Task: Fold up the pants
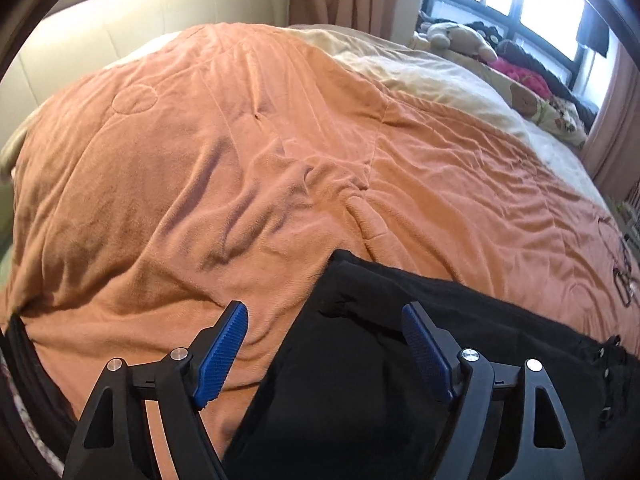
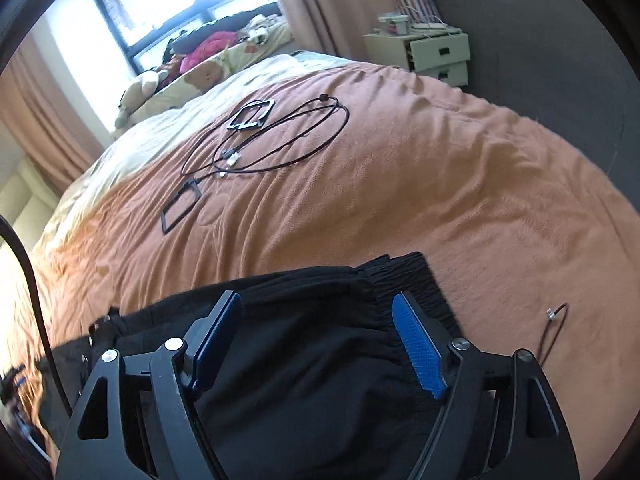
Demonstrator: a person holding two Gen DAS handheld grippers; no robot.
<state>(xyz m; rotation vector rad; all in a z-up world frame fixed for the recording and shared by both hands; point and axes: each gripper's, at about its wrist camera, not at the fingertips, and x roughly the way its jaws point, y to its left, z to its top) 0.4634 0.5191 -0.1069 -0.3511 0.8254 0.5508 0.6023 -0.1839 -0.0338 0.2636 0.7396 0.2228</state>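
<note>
Black pants [image 1: 360,380] lie on the orange bedspread [image 1: 200,200] at the near edge of the bed. My left gripper [image 1: 325,316] hovers above one end of them, open, its blue pads wide apart and touching no cloth. In the right wrist view the pants [image 2: 312,360] show their gathered waistband [image 2: 404,276] at the right. My right gripper [image 2: 316,304] stands open over that end, the cloth lying loose below and between its fingers.
Black cables [image 2: 280,140] and two flat black frames [image 2: 252,116] lie on the bedspread further back. A short cable end [image 2: 554,320] lies at the right. Stuffed toys [image 1: 460,36] and pillows line the window side. A white nightstand [image 2: 436,54] stands beyond the bed.
</note>
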